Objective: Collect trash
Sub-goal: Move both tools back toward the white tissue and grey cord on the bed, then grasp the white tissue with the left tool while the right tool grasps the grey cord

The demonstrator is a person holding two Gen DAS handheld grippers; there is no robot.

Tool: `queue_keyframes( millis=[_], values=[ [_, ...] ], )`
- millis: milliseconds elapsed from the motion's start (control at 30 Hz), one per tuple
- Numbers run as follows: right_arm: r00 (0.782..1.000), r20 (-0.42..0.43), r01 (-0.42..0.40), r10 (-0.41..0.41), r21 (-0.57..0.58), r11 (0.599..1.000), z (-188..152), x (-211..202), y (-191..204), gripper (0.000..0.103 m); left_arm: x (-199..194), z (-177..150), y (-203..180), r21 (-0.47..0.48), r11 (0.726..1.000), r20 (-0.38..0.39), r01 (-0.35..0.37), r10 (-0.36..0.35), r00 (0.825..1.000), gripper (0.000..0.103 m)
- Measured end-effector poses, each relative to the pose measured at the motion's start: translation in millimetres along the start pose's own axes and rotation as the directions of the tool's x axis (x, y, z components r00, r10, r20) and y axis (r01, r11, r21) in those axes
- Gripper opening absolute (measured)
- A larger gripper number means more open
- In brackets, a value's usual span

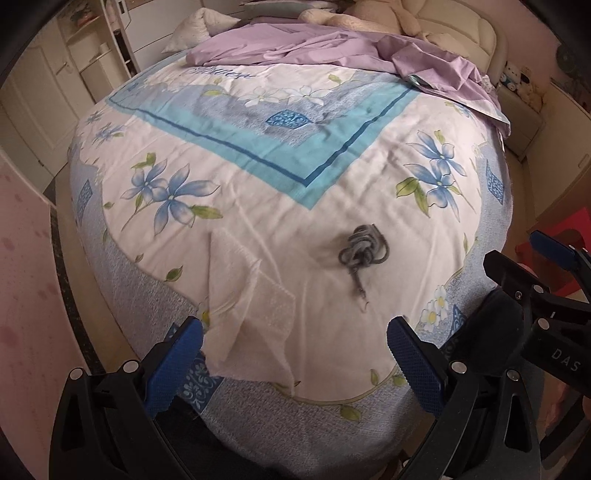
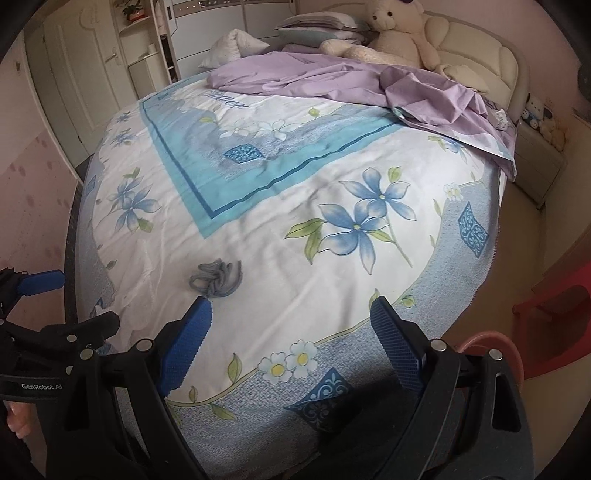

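Observation:
A tangled grey cord [image 1: 364, 251] lies on the flowered bedspread [image 1: 295, 177] near the foot of the bed. A white tissue sheet [image 1: 255, 314], thin and crumpled, lies flat to its left. My left gripper [image 1: 295, 354] hangs open above the tissue's near edge, nothing between its blue pads. In the right wrist view the grey cord [image 2: 218, 280] sits just beyond the left fingertip of my right gripper [image 2: 291, 332], which is open and empty over the bedspread [image 2: 332, 184]. Each gripper shows at the edge of the other's view.
A crumpled lilac sheet [image 2: 351, 85] covers the head of the bed, with a cream plush bear [image 2: 399, 33] and pillows behind it. A red stool [image 2: 554, 295] stands on the floor to the right, a nightstand [image 2: 539, 170] beyond it. Shelves and a door are far left.

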State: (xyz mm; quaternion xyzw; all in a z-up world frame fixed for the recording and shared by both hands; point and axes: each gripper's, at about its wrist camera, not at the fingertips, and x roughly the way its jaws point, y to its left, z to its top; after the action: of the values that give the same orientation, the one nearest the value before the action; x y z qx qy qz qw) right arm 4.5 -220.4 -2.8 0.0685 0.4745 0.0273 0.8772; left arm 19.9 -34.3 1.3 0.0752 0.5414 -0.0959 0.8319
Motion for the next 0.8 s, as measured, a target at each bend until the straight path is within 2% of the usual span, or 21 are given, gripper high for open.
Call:
queue_keyframes(
  millis=[333,467,800],
  values=[
    [0.997,-0.064,-0.049,0.043,-0.088,0.995,-4.4,25.3,52.6,0.085,22.2,-15.6,37.3,-0.078,0.997,-0.034,0.005,-0.008,0.999,0.098],
    [0.995,-0.09,-0.051,0.043,-0.097,0.994,-4.4,39.3,59.9,0.085,39.0,-17.0,49.8,-0.113,0.993,-0.058,0.023,-0.03,0.998,0.098],
    [0.99,-0.139,-0.045,0.031,-0.101,0.994,-0.2,80.5,72.9,0.085,92.0,-15.2,58.8,-0.112,0.993,-0.131,0.031,-0.046,0.99,0.098]
  ],
)
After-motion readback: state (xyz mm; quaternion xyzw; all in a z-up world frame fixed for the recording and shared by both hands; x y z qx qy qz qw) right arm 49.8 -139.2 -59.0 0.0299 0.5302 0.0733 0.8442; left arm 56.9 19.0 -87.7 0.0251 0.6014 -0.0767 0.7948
